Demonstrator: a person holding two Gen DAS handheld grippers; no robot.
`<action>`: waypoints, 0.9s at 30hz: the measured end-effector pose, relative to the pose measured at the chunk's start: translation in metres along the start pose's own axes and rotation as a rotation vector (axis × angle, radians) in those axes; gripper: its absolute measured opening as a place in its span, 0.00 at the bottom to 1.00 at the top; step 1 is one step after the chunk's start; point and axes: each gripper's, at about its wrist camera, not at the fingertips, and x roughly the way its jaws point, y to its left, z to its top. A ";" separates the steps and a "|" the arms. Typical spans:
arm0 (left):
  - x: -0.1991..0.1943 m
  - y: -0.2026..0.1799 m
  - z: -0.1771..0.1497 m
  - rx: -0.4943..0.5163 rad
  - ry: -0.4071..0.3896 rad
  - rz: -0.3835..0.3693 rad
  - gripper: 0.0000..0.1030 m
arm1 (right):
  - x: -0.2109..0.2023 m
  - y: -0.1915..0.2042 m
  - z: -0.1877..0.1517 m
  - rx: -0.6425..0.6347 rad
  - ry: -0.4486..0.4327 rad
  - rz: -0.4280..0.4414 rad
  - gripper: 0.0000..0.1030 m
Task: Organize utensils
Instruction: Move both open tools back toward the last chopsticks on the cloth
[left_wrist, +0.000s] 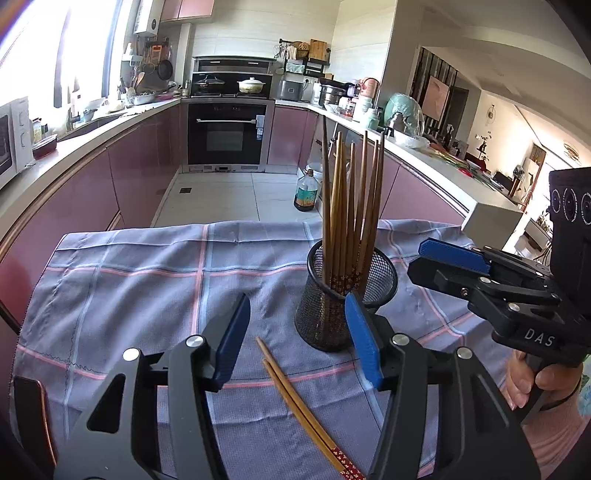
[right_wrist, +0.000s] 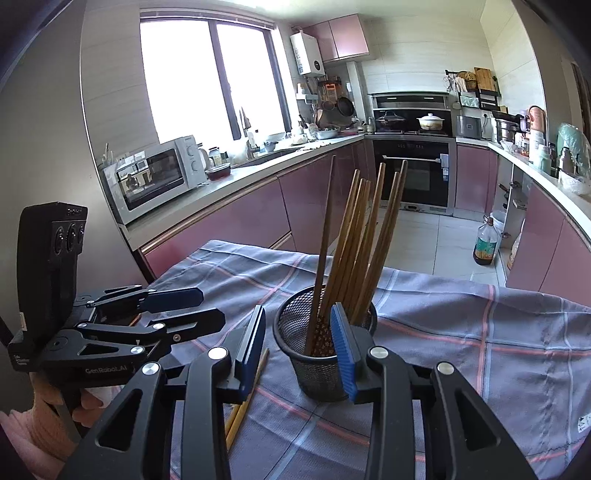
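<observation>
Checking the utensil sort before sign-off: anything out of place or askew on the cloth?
Yes. One pair of chopsticks lies flat on the checked cloth, beside the mesh holder, while the other chopsticks stand in it. Both tools are open and hold nothing. Nothing spilled or damaged shows.

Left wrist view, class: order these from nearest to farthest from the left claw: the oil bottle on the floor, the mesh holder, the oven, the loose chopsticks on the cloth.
1. Loose chopsticks, lying between the left claw's fingers.
2. Mesh holder, just ahead, right.
3. Oil bottle, on the floor beyond the cloth.
4. Oven, at the kitchen's far end.
</observation>
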 end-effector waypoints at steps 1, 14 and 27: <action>-0.002 0.003 -0.003 -0.004 0.001 0.003 0.53 | -0.001 0.003 -0.002 -0.007 0.003 0.008 0.35; 0.025 0.026 -0.064 -0.044 0.162 0.045 0.52 | 0.025 0.013 -0.048 0.007 0.144 0.065 0.41; 0.057 0.013 -0.100 -0.029 0.268 0.035 0.50 | 0.044 0.014 -0.077 0.054 0.220 0.082 0.45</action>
